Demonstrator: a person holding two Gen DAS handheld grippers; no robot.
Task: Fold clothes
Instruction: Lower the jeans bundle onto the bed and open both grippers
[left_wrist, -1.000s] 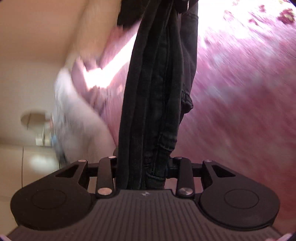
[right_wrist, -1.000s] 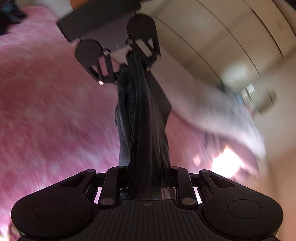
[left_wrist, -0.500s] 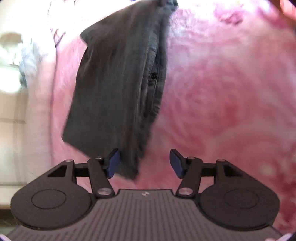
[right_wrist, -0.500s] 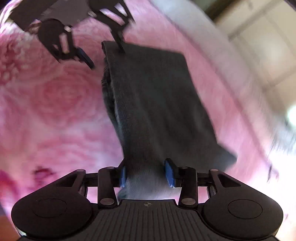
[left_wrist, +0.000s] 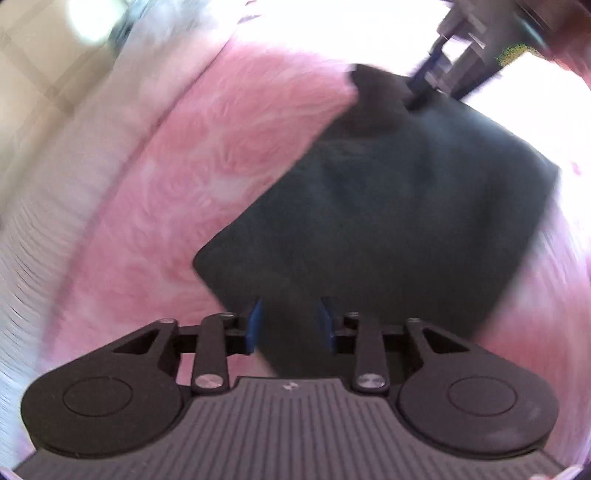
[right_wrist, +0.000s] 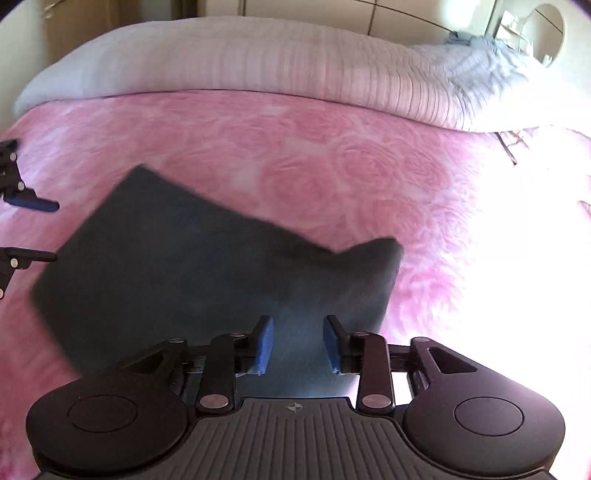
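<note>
My left gripper (left_wrist: 290, 325) and right gripper (right_wrist: 297, 345) are both unclenched, one at each end of the folded dark jeans (right_wrist: 207, 266). Their long axis runs between my grippers across the pink bedspread (right_wrist: 332, 147).

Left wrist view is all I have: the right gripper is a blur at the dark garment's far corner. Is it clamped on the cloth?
Observer: No. The right wrist view shows the right gripper with jaws apart over the dark grey folded garment.
Operator: Does the garment lie flat?
Observer: Mostly; its right-hand corner looks peaked up off the pink rose-patterned blanket.
Operator: Anything else on the bed?
Observer: What looks like a crumpled pale blue cloth on the white ribbed pillow.
</note>
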